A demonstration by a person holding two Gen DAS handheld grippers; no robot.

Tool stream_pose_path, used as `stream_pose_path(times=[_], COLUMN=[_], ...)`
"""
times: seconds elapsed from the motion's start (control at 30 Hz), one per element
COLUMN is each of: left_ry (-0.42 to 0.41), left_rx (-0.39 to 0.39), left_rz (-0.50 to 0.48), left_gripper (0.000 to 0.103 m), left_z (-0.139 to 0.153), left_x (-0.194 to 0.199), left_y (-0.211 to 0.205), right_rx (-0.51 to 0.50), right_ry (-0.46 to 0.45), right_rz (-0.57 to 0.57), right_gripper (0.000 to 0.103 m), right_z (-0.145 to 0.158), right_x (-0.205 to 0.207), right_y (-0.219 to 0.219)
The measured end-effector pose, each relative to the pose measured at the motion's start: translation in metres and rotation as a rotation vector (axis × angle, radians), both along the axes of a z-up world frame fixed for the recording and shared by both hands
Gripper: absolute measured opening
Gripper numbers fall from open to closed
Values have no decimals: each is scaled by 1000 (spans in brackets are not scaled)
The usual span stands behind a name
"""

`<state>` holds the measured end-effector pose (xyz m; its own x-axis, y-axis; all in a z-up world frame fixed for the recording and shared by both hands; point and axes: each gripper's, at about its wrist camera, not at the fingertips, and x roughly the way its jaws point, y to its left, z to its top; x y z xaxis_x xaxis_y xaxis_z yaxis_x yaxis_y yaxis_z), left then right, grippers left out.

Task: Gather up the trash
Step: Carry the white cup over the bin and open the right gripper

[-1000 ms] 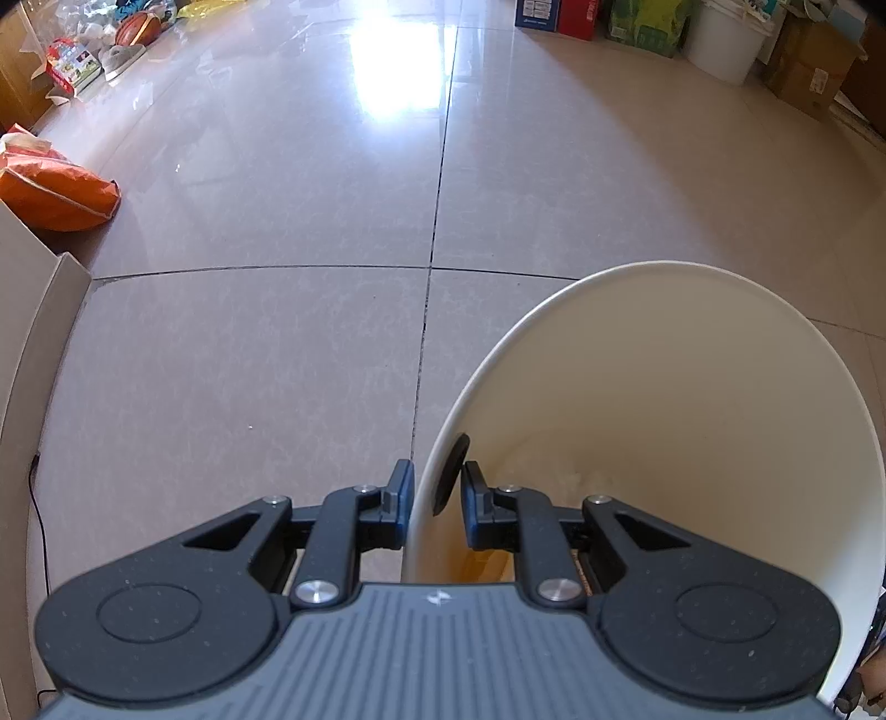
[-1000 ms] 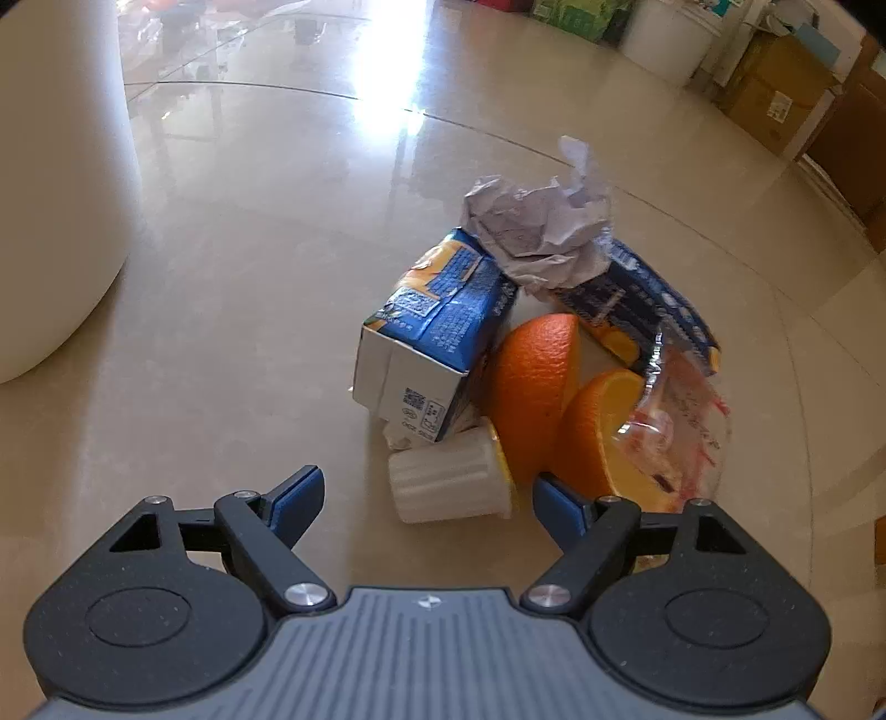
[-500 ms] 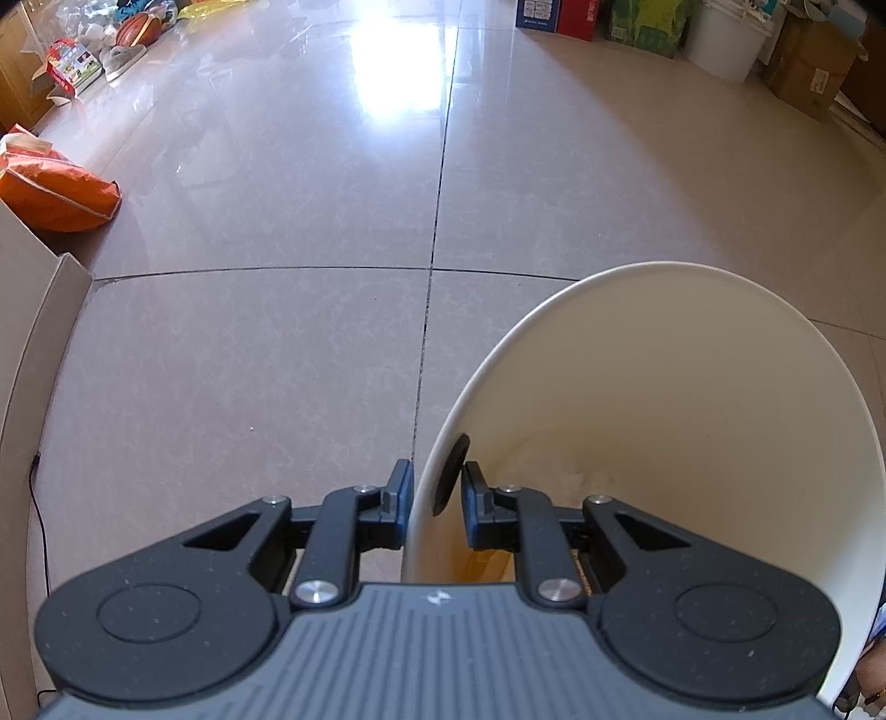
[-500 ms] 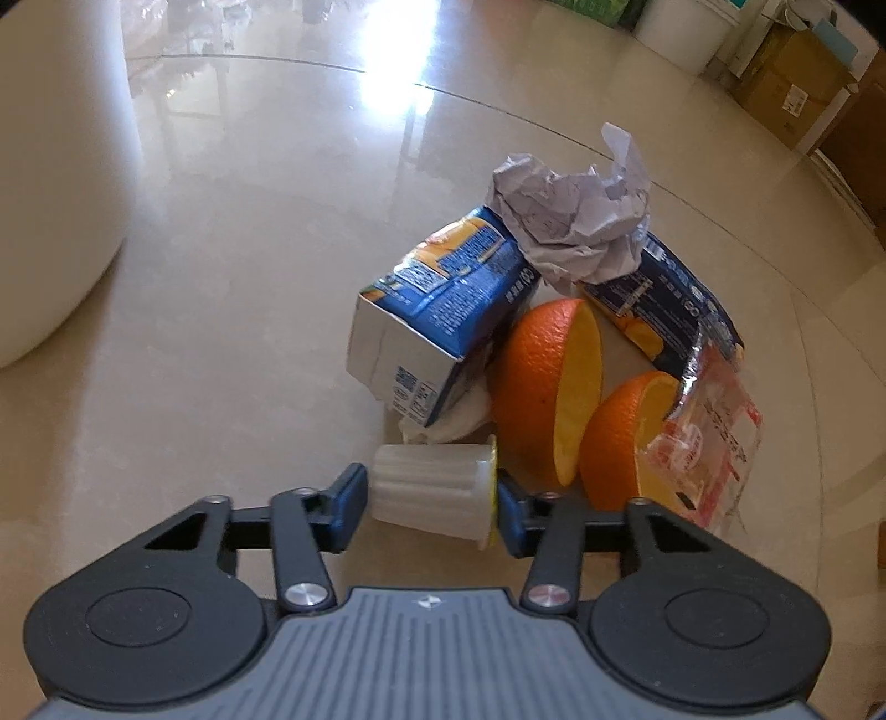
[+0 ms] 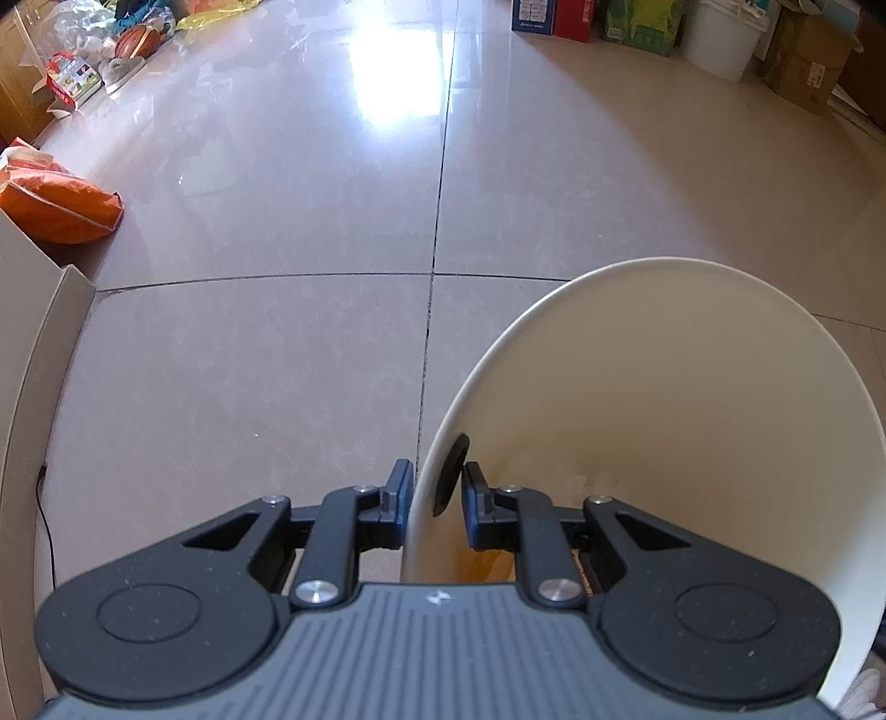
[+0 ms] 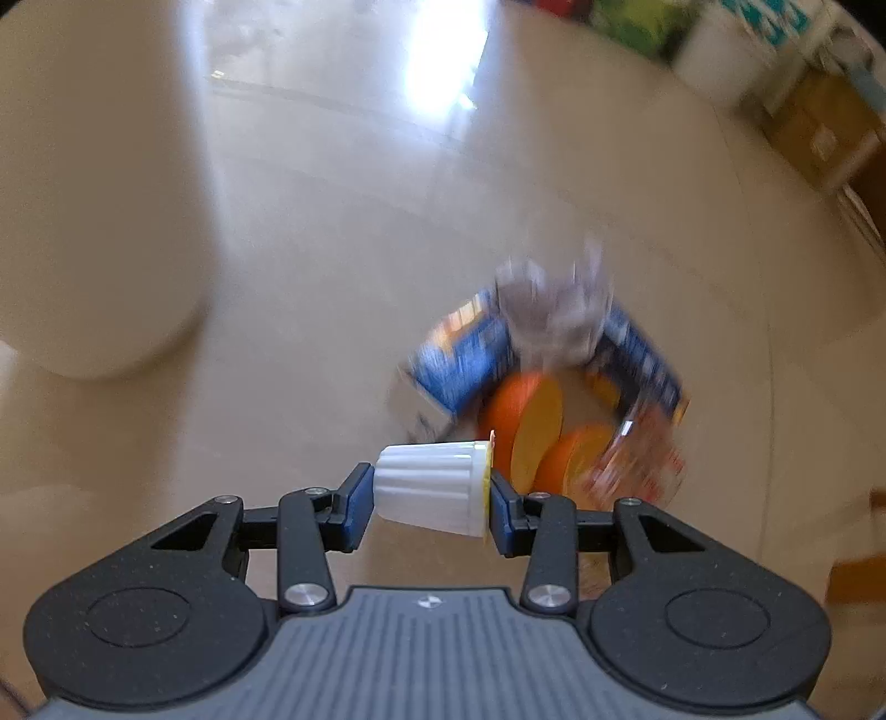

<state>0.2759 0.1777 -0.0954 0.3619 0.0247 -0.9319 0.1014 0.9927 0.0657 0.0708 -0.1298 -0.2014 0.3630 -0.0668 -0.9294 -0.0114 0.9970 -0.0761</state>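
My left gripper [image 5: 437, 498] is shut on the near rim of a cream-white bin [image 5: 664, 421], one finger outside the wall and one inside. A little orange shows deep in the bin. My right gripper [image 6: 429, 498] is shut on a small white ribbed cup [image 6: 432, 487] with a yellow lid, held sideways above the floor. Beyond it lies the blurred trash pile: a blue carton [image 6: 459, 365], crumpled paper [image 6: 554, 315], two orange halves [image 6: 531, 426] and a clear wrapper [image 6: 642, 459]. The bin's outer wall [image 6: 94, 221] fills the left of the right wrist view.
Glossy tiled floor [image 5: 332, 221] stretches ahead. An orange bag [image 5: 55, 205] and a beige board [image 5: 33, 332] sit at the left. Boxes, a white bucket [image 5: 720, 33] and cardboard cartons [image 5: 803, 61] line the far wall.
My right gripper closed on the white cup and lifted it off the floor, away from the pile; the view is now motion-blurred. The left gripper and bin stayed still.
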Motion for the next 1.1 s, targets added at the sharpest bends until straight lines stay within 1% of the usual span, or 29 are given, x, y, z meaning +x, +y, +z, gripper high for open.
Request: stream_pose_path(times=[0.1, 0.27, 0.37, 0.43, 0.5, 0.53, 0.57, 0.6, 0.63, 0.67, 0.83, 0.9, 0.97, 1.1], left_ry=[1, -3, -5, -4, -2, -2, -3, -6, -8, -9, -5, -6, -5, 3], left_rx=[-4, 5, 11, 11, 3, 1, 5, 10, 13, 14, 1, 1, 9, 18], left_rz=[3, -8, -11, -13, -7, -6, -10, -16, -21, -23, -17, -17, -19, -17], left_gripper=[17, 17, 17, 17, 17, 17, 17, 17, 17, 17, 17, 17, 17, 17], left_z=[0, 1, 2, 3, 4, 5, 5, 5, 5, 5, 5, 5, 4, 3], left_x=[-1, -3, -3, -4, -3, -3, -3, -4, -4, -4, -5, -6, -5, -3], left_y=[-1, -4, -5, -6, -6, -4, -4, -5, -5, -5, -2, -2, -2, -5], right_rx=[26, 51, 82, 106, 130, 144, 157, 208, 206, 200, 158, 145, 139, 107], right_ry=[-54, -191, -259, -290, -313, -315, -315, -311, -303, -298, -274, -271, -274, -297], right_rz=[43, 162, 215, 246, 278, 293, 303, 416, 418, 418, 432, 424, 409, 401], right_gripper=[47, 47, 47, 47, 47, 47, 50, 54, 64, 69, 71, 73, 76, 76], right_z=[60, 160, 201, 221, 230, 229, 230, 230, 230, 232, 239, 251, 257, 266], right_x=[1, 17, 32, 43, 53, 58, 62, 65, 67, 66, 68, 65, 64, 66], right_y=[7, 32, 54, 72, 88, 95, 102, 108, 114, 120, 121, 121, 111, 88])
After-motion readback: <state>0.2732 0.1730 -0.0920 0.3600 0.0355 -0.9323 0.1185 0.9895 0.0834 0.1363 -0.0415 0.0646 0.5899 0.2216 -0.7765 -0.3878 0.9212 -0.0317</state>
